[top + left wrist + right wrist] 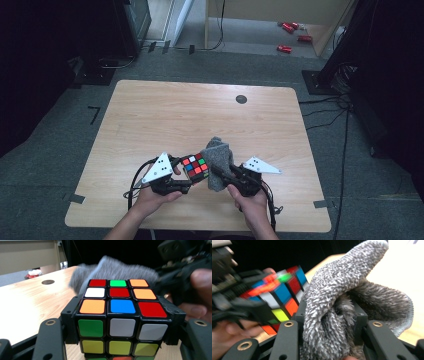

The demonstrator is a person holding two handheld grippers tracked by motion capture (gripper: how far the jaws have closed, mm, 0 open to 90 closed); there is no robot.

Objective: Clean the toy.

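A scrambled puzzle cube (195, 167) with black edges is held just above the wooden table (165, 115), near its front edge. My left gripper (186, 176) is shut on the cube (120, 315), one jaw on each side of it. A grey fuzzy cloth (219, 161) is bunched up right beside the cube. My right gripper (220, 175) is shut on the cloth (337, 312), which bulges up between its jaws. In the right gripper view the cube (279, 297) sits to the left, touching the cloth or nearly so.
A small dark round disc (241, 99) lies near the table's far edge. Red objects (290, 35) lie on the floor beyond. Black stands and cables flank the table on both sides.
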